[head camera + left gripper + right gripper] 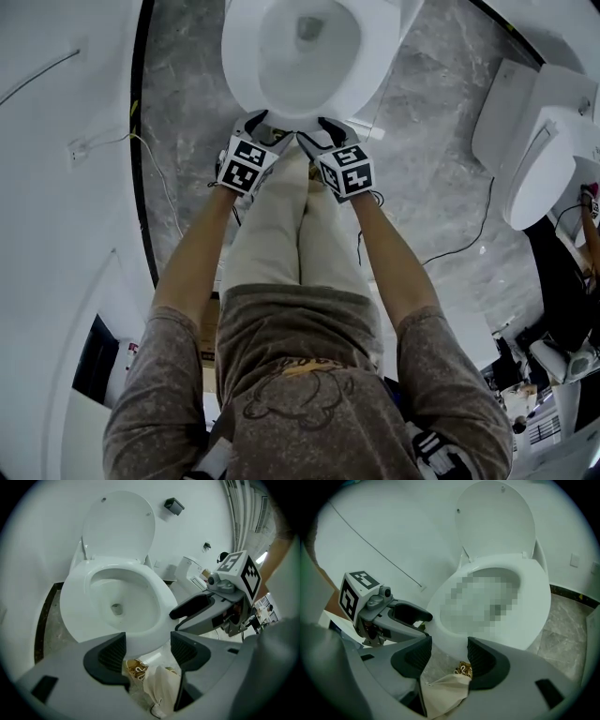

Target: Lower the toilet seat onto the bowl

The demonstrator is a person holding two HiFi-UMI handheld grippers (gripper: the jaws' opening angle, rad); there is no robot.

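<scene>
On my feeds the toilet seat (75,606) and its lid (119,527) are white, as is the wall (56,187). The floor (187,75) is grey marble with paler veins, edged by a black strip (141,141). The left hand-held gripper (147,648) and right hand-held gripper (450,656) are grey with black ribbed pads (112,653). Their cubes (246,166) are white with black square markers. The person's trousers (281,234) are cream and the shirt (300,347) is mottled grey-brown with a dark line drawing.
</scene>
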